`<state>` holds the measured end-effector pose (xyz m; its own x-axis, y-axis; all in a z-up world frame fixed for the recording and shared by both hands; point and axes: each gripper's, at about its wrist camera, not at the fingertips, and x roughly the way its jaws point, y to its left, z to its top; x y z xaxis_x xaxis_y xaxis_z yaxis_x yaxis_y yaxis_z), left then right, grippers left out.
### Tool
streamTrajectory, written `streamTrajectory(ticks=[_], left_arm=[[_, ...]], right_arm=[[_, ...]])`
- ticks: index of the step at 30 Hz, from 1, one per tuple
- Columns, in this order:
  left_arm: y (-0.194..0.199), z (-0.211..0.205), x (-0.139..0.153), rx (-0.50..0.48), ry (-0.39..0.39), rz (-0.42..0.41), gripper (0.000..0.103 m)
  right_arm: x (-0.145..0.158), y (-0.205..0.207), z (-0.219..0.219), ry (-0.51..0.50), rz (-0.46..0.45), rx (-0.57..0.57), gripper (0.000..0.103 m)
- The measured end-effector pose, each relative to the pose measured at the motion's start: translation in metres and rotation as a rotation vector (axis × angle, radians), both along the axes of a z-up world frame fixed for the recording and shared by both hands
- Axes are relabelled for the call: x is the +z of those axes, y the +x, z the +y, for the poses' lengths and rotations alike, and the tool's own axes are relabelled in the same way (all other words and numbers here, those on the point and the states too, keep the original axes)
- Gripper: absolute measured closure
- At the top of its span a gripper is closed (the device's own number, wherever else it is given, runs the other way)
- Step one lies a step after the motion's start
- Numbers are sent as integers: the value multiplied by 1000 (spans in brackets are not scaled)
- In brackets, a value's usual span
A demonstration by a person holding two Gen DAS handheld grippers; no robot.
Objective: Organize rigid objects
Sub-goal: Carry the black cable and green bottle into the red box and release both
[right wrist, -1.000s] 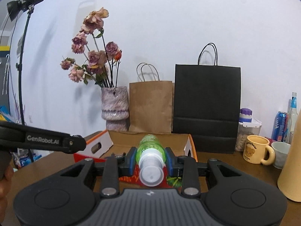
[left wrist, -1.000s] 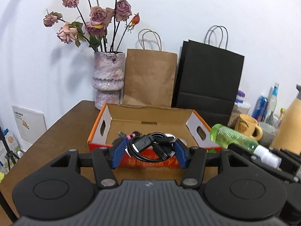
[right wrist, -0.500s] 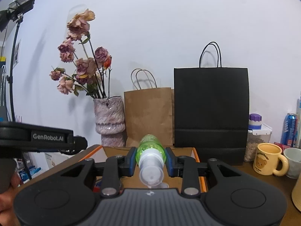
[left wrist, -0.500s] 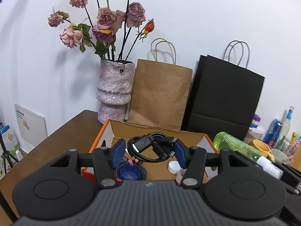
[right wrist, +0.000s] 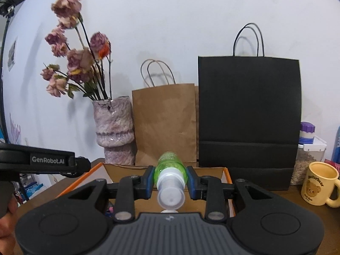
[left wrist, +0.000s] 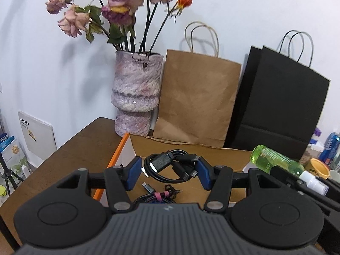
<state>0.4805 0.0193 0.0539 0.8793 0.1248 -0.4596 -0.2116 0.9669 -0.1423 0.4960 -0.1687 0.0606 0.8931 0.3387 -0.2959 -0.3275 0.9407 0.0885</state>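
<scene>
The brown wooden table bears an orange-edged cardboard box, vase, two paper bags and seemingly a mug.

Both wrist views look forward along their tools, close over the box; both share the vase.

Vase at centre left on the table; paper bags right of it; box in front; mug lower right.

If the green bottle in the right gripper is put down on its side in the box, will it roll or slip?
The green bottle looks round and smooth, so lying sideways it would probably roll until it meets a wall of the cardboard box. Its plastic seems rigid: the right gripper holds it without visible denting. It may be slippery.
</scene>
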Motion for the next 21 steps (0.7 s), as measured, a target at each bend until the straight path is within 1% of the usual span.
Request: streamTrajectory(ticks=[10, 15, 21], left_arm=[[44, 4, -19, 19, 44, 86, 46], [53, 7, -26, 31, 60, 112, 47], [58, 7, -30, 24, 67, 130, 47]], right_arm=[[-13, 52, 11, -44, 74, 25, 73], [-25, 66, 16, -60, 109, 34, 73], [-37, 71, 15, -70, 143, 27, 73]])
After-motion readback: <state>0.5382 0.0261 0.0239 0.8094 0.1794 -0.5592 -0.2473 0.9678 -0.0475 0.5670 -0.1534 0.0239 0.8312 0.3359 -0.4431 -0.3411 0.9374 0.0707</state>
